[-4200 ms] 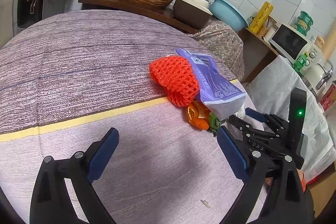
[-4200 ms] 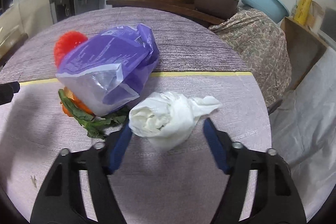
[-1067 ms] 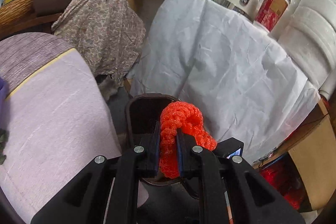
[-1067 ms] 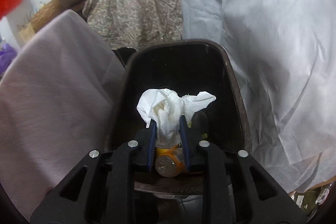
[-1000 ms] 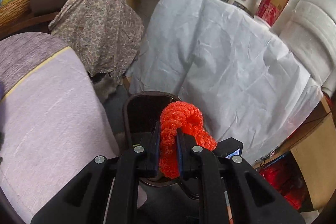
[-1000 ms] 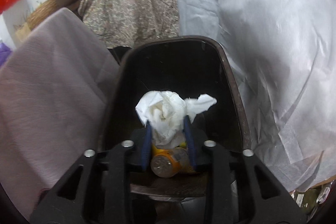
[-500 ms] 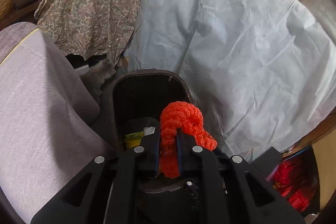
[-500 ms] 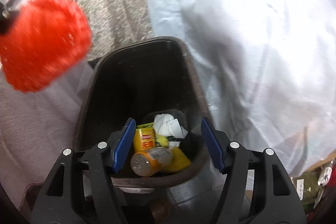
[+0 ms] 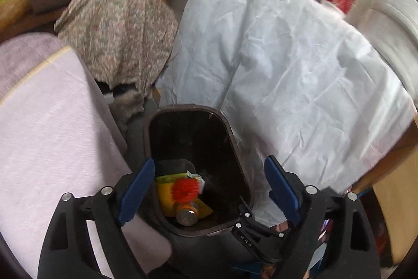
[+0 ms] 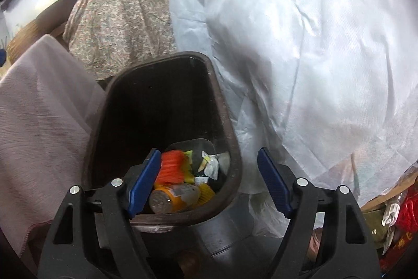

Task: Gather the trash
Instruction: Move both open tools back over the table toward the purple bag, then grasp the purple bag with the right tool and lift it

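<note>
The red net (image 9: 186,189) lies in the bin (image 9: 236,145), on top of a yellow packet (image 9: 167,196) and just above a bottle (image 9: 187,214) lying on its side. In your right view the net (image 10: 171,169) sits at about 10 o'clock of the pile, the crumpled tissue (image 10: 210,165) at 2 o'clock, the bottle (image 10: 172,198) at 6. So both pieces are in, and by the look of it this drop is done.

What could go wrong from here is mostly your exit. Both tools hang right over the rim, and the right gripper's (image 10: 207,179) left pad appears to dip just inside the near edge; pull back low and you may clip the rim and tip the bin. The white sheet (image 9: 300,64) hangs close at 3 o'clock and could snag a finger.

Your left gripper (image 9: 209,190) has just sprung wide, jaws far apart, nothing between the pads, the net fallen clear below. The right has also just been opening; its jaws stand well apart and empty, touching no trash.

The table (image 9: 47,127) at 9 o'clock shows only bare cloth from here, so you cannot tell what remains to fetch.
</note>
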`<action>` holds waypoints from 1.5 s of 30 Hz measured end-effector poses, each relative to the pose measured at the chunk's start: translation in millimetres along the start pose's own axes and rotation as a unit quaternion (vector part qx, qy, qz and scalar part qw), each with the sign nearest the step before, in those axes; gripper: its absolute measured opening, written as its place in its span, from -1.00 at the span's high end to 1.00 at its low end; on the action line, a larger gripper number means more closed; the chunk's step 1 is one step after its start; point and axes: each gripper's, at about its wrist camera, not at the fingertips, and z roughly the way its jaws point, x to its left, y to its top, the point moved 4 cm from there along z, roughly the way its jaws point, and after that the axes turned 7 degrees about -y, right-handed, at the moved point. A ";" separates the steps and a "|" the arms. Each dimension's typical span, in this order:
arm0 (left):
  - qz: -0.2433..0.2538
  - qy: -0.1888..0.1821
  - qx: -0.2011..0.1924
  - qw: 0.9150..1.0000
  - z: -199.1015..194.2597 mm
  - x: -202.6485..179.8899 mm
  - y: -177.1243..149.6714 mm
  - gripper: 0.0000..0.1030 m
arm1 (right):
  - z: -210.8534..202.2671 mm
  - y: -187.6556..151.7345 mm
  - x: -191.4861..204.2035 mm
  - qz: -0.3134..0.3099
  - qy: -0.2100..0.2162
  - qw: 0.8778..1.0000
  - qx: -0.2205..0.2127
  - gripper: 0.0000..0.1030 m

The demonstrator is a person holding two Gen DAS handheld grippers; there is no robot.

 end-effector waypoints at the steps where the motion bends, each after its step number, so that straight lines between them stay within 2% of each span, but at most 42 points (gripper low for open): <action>1: 0.008 0.004 -0.003 1.000 -7.0 -0.8 -2.4 -0.70 | -3.5 0.2 2.5 -0.004 0.001 1.000 -0.004 -0.47; 4: 0.017 0.001 -0.009 1.000 -29.1 0.2 -7.2 -0.75 | -17.8 6.1 16.7 -0.025 0.006 0.999 -0.019 -0.47; 12: 0.002 0.013 -0.049 0.999 -100.3 28.1 -19.6 -0.84 | -65.8 27.4 59.2 -0.041 0.075 0.995 -0.044 -0.47; 15: -0.005 0.039 -0.070 0.997 -126.7 46.6 -27.9 -0.85 | -84.2 35.1 78.6 -0.047 0.114 0.991 -0.047 -0.48; 19: -0.023 0.076 -0.088 0.993 -156.0 74.7 -39.3 -0.85 | -108.0 42.7 110.4 -0.075 0.139 0.986 -0.059 -0.48; 25: -0.063 0.134 -0.115 0.982 -199.5 123.5 -59.8 -0.85 | -137.0 45.8 159.2 -0.120 0.187 0.973 -0.065 -0.48; 29: -0.083 0.180 -0.122 0.973 -223.8 156.1 -76.1 -0.85 | -155.8 47.7 194.4 -0.141 0.239 0.959 -0.053 -0.48; 33: -0.106 0.212 -0.124 0.963 -244.7 182.3 -90.5 -0.85 | -167.3 47.8 227.2 -0.164 0.262 0.950 -0.045 -0.48; 39: -0.139 0.222 -0.138 0.955 -271.2 207.8 -108.8 -0.85 | -184.3 58.1 285.8 -0.179 0.326 0.928 -0.018 -0.49; 41: -0.149 0.220 -0.143 0.953 -277.2 214.5 -115.6 -0.85 | -185.1 63.7 304.2 -0.180 0.337 0.924 -0.003 -0.49; 45: -0.156 0.215 -0.142 0.953 -279.9 218.5 -121.0 -0.85 | -177.3 77.4 341.5 -0.178 0.360 0.915 0.031 -0.48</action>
